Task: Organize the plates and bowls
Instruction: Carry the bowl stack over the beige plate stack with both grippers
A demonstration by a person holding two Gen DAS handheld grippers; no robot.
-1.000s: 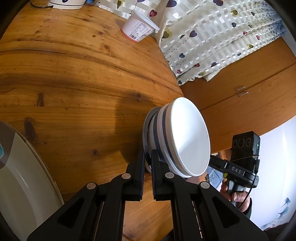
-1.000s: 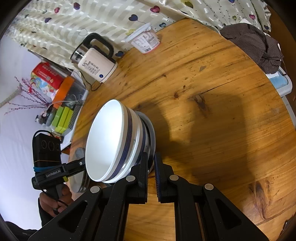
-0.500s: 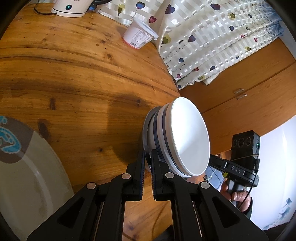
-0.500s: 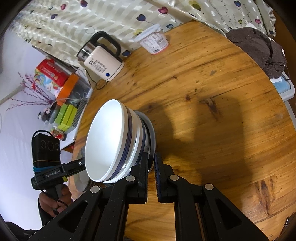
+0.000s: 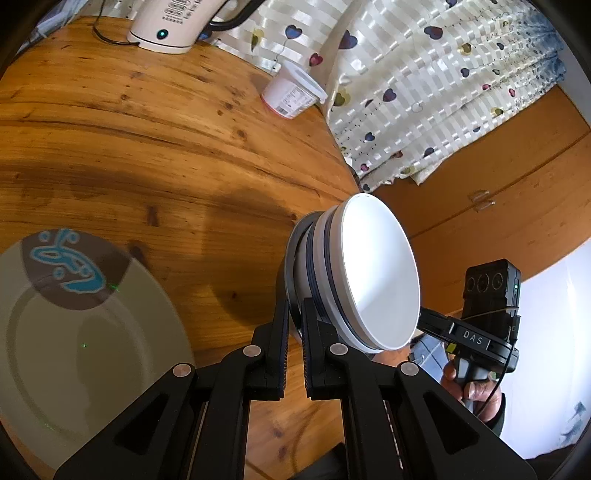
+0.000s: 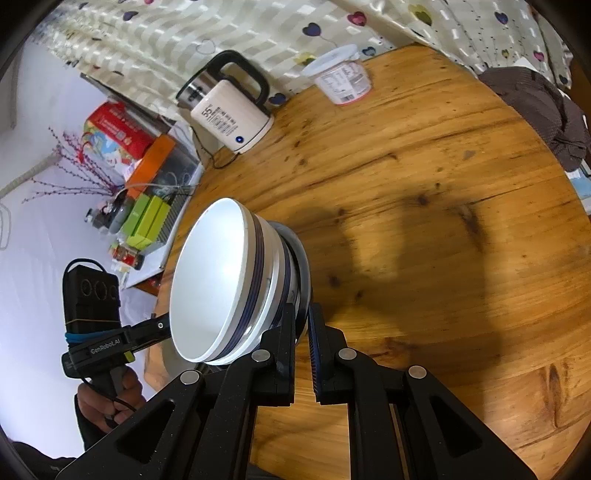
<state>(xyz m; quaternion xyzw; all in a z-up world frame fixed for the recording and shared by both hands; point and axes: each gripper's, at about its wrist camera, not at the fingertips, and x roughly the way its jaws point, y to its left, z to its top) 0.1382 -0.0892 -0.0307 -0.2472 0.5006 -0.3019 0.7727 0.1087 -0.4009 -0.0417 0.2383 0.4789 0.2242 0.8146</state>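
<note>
Through the left wrist camera I am seeing my left gripper (image 5: 293, 314) clamping narrow on the rim of a grey plate (image 5: 290, 266), which is carrying a stack of white bowls (image 5: 376, 277) with dark blue bands. The whole stack is tilting in this picture so the top bowl's opening is facing right, and it is hanging above the edge of the round wooden table (image 5: 147, 147). A large pale plate with a blue motif (image 5: 74, 332) is lying flat on the table at lower left, well apart from the stack. At the far edge a yoghurt tub (image 5: 291, 94) is lying on its side near a white kettle (image 5: 173, 26), with a heart-patterned curtain (image 5: 424, 92) behind. Beyond the bowls I am seeing the other handle, with a hand (image 5: 469, 391) gripping it.

Through the right wrist camera my right gripper (image 6: 303, 325) is pinching the opposite rim of the same grey plate (image 6: 301, 266), fingers drawn close together on it. The bowls (image 6: 210, 288) are facing left here, above the table's edge (image 6: 424, 221). The kettle (image 6: 229, 110) and tub (image 6: 341, 79) are sitting at the far side, a dark cloth (image 6: 543, 107) is bunching at the right, and a cluttered shelf (image 6: 147, 192) is standing beyond. A hand (image 6: 107, 398) is holding the left tool's handle.
</note>
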